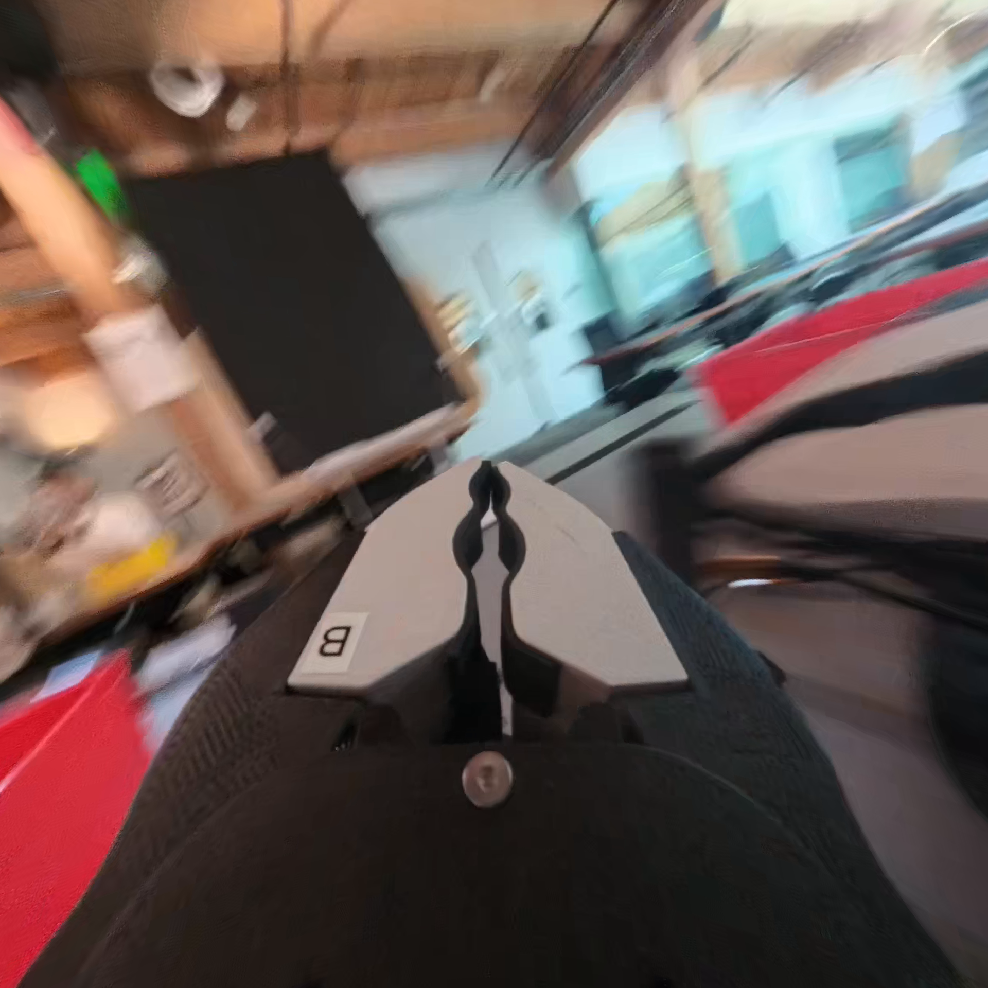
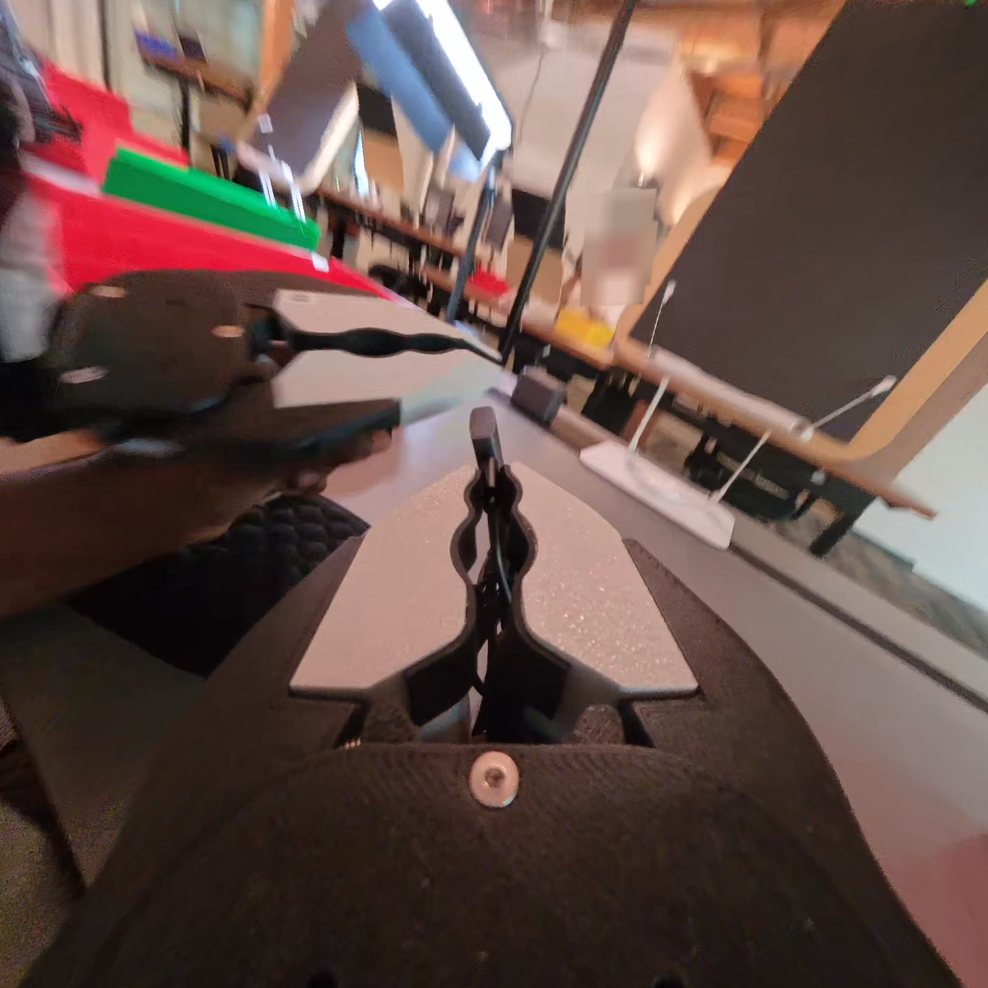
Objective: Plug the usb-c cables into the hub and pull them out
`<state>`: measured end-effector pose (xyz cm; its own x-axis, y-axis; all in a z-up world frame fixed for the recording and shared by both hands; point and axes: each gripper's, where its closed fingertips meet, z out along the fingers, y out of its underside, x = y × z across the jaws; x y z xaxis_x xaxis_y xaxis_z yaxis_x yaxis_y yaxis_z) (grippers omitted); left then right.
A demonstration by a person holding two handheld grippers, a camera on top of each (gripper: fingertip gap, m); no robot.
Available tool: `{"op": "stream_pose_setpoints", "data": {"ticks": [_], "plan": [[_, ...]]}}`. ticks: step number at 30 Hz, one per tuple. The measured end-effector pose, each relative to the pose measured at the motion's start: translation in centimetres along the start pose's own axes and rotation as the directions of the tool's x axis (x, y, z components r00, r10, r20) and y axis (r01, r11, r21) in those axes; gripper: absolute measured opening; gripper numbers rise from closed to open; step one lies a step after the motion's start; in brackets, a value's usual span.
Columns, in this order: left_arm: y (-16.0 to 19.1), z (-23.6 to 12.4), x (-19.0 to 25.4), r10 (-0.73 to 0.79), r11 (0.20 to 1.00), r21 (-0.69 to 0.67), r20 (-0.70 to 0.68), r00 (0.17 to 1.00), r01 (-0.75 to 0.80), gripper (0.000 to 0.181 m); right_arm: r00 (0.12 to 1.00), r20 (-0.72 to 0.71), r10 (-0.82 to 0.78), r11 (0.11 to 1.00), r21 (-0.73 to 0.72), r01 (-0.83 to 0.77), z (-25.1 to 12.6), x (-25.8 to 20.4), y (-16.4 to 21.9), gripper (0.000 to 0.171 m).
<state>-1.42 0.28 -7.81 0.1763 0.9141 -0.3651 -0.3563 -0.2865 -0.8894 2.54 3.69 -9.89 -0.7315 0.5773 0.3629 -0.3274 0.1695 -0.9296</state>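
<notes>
- Your right gripper (image 2: 489,470) has its fingers (image 2: 577,583) clamped on a black usb-c cable (image 2: 494,540); the cable runs down the gap between them and its plug (image 2: 484,433) sticks out past the tips, pointing away from you.
- Your left gripper (image 1: 487,470) has its fingers (image 1: 406,583) pressed together at the tips with nothing visible between them; a small white label sits on the left one.
- In the right wrist view the left gripper (image 2: 470,347) shows at left, turned sideways, fingers together, a hand (image 2: 160,513) beneath it, slightly blurred.
- Below that hand lies a dark quilted pad (image 2: 256,556) on the grey bench (image 2: 802,668).
- Just beyond the plug a small dark box (image 2: 537,393) sits on the bench; cannot tell if it is the hub.
- To the right of it, farther back, a white flat stand (image 2: 657,492) with thin upright rods rests at the bench's far edge.
- Left wrist view is heavily motion-blurred; no hub or cable can be made out there.
- Far left in the right view: red surface (image 2: 160,240) with a green block (image 2: 208,198) on it.
- Far right: a large black panel (image 2: 834,224) with a wooden edge, tilted in frame.
- Background: blurred desks and a yellow box (image 2: 583,326).
</notes>
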Motion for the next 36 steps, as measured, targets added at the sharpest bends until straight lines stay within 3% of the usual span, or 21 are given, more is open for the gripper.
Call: {"op": "stream_pose_setpoints", "data": {"ticks": [2,4,8,9,13,19,25,36], "plan": [[0.4,-0.8,-3.8,-0.327,0.945,0.011,-0.03,0.944,0.328,0.0,0.999,-0.037,-0.037,0.999,0.022,0.038,-1.4,0.5,-0.4,0.004],[-1.2,-1.2,-1.2,-0.23,0.967,0.058,-0.204,0.952,0.246,0.0,1.0,0.008,0.0,1.0,-0.015,0.0,-0.9,1.4,0.4,0.004],[-3.8,-0.7,1.7,-0.366,0.892,0.142,-0.328,0.871,0.429,0.0,0.998,-0.011,0.063,0.998,0.019,-0.063,-0.3,3.2,-0.3,0.004],[-4.0,-0.5,2.3,-0.391,0.876,0.144,-0.348,0.852,0.461,0.025,0.998,-0.024,0.06,0.998,0.024,-0.059,-0.2,3.2,-0.5,0.004],[-3.2,0.4,4.8,-0.374,0.9,0.074,-0.379,0.846,0.431,0.039,1.0,-0.019,0.021,1.0,0.022,-0.02,0.1,1.8,-0.5,0.005],[-2.9,0.0,5.4,-0.426,0.87,0.039,-0.442,0.789,0.492,0.024,1.0,-0.03,-0.011,0.999,0.048,0.012,0.3,1.3,-1.1,0.004],[-2.9,-0.9,4.6,-0.245,0.944,0.118,-0.377,0.893,0.308,0.022,0.997,-0.034,-0.074,0.994,0.08,0.077,0.6,0.3,-1.4,0.005],[-1.0,-0.3,5.6,-0.227,0.969,0.01,-0.371,0.9,0.249,0.022,0.989,-0.048,-0.138,0.99,0.026,0.139,0.5,0.9,0.6,0.005]]}}
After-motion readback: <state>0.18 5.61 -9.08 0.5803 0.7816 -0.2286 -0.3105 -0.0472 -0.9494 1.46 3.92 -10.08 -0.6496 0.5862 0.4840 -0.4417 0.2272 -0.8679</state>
